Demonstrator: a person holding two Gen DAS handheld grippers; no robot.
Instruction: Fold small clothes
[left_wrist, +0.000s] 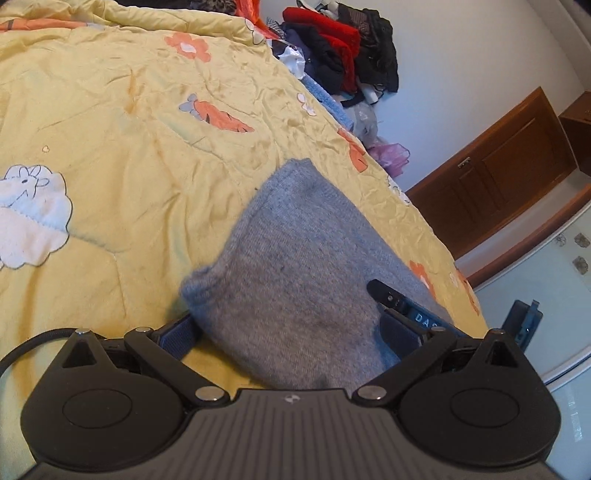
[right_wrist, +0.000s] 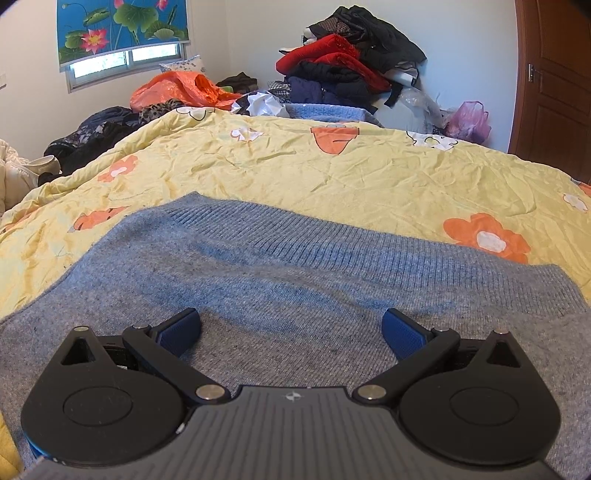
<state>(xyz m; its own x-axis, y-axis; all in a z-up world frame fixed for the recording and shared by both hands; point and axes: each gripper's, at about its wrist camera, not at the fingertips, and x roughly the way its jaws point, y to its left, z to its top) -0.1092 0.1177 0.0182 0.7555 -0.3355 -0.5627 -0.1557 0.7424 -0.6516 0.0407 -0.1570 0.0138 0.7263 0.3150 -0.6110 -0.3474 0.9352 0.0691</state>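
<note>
Grey sweater (right_wrist: 280, 280) lies on yellow quilt (right_wrist: 369, 173), both tongs spread.

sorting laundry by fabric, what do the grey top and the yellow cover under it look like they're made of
Grey top: looks like a soft knit, perhaps wool or a blend, with a ribbed hem band and fuzzy matte surface. Yellow cover: thin woven cloth, likely cotton, with fine creases and a printed pattern.

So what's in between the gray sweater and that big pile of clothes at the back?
In the right wrist view, only the yellow flowered quilt lies between the gray sweater and the pile of clothes; nothing else rests there.
</note>
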